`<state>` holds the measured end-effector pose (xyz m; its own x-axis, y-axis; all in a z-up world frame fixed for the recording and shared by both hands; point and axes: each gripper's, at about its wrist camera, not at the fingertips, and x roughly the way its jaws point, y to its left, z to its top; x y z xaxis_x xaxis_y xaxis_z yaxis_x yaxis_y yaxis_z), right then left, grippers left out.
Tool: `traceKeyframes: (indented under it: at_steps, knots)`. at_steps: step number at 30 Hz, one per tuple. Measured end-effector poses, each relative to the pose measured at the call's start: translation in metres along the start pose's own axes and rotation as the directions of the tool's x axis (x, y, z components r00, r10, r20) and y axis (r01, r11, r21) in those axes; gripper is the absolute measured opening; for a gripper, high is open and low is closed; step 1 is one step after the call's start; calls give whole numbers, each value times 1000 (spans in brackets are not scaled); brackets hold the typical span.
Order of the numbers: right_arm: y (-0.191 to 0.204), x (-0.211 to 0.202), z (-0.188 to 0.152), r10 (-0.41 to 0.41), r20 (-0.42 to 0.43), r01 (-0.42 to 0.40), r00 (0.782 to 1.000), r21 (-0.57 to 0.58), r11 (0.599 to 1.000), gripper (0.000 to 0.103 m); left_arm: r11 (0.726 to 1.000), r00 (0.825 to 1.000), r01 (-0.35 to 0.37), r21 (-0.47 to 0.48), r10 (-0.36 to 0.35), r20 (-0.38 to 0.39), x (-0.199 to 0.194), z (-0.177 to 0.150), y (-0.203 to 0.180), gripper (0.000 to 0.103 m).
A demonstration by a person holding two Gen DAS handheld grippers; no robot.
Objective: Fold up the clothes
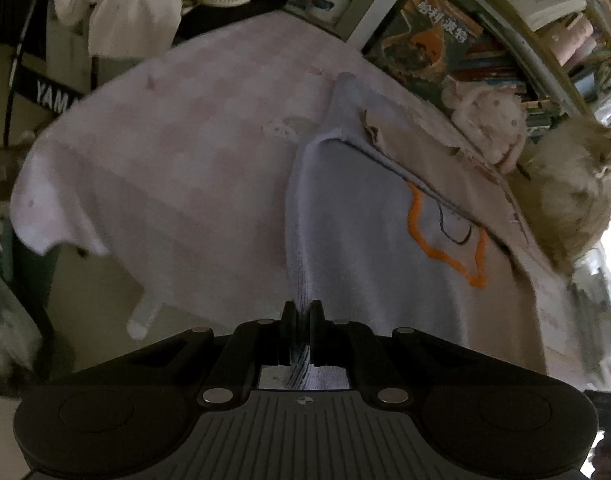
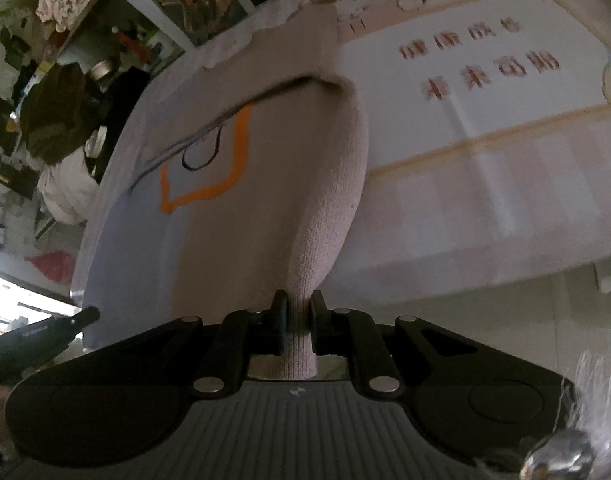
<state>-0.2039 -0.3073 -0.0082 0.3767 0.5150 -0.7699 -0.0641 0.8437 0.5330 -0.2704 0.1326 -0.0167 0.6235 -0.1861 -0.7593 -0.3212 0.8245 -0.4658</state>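
Claws both clamp my pale knit sweater with orange outline (image 1: pixel 369 216): left claw (image 1: pixel 302 320), right claw (image 2: pixel 298 312); length runs away across pink-clothed counter (image 1: pixel 165 152).

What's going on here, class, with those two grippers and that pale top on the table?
A person is folding clothes with a handheld gripper in each hand. The left gripper and the right gripper are each shut on an edge of a pale knitted top with an orange outline on it. The top lies partly on a table under a pink checked cloth, pulled toward its near edge. The fold looks partway done.
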Motion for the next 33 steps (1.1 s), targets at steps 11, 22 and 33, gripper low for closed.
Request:
traceKeyframes:
  at_steps: [11, 22, 33]
  knots:
    - [2, -43, 56, 302, 222, -342, 927, 172, 924, 10, 931, 928, 315, -183, -262, 265, -16, 68, -11, 3]
    - [-8, -6, 157, 312, 451, -474, 837, 310, 824, 10, 909, 909, 343, -239, -257, 327, 56, 163, -31, 4]
    - [-17, 53, 195, 198, 421, -381, 885, 412, 828, 10, 939, 957, 262, -224, -221, 190, 118, 198, -27, 4]
